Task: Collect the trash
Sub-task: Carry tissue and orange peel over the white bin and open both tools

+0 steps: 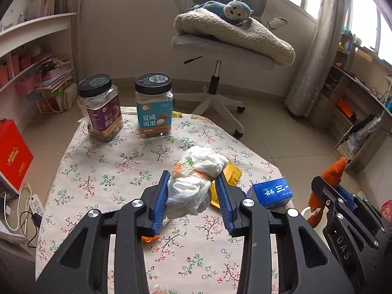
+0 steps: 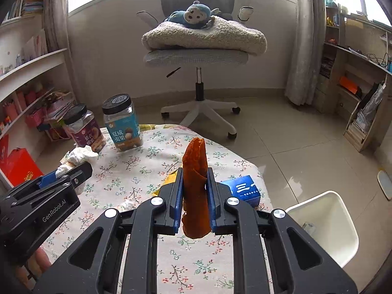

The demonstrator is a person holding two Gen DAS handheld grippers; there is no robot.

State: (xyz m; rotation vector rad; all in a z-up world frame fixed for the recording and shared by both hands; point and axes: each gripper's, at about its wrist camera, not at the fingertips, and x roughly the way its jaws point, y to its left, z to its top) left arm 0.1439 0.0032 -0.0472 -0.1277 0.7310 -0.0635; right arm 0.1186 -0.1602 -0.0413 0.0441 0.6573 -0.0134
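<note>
My left gripper (image 1: 194, 178) is shut on a crumpled white tissue wad (image 1: 196, 183), held above the floral-cloth table (image 1: 110, 171). It also shows in the right wrist view (image 2: 73, 171) at the left with the tissue wad (image 2: 80, 155). My right gripper (image 2: 195, 174) is shut on a rolled orange wrapper (image 2: 195, 183), held upright over the table. It shows in the left wrist view (image 1: 328, 183) at the right with the orange wrapper (image 1: 334, 170). A yellow wrapper (image 1: 232, 174) lies on the table under the tissue. A white trash bin (image 2: 325, 225) stands on the floor right of the table.
Two black-lidded snack jars, purple (image 1: 100, 107) and teal (image 1: 154, 105), stand at the table's far edge. A blue box (image 1: 273, 192) lies near the table's right edge. An office chair (image 1: 220, 49) with a blanket and plush monkey stands beyond. Shelves line both sides.
</note>
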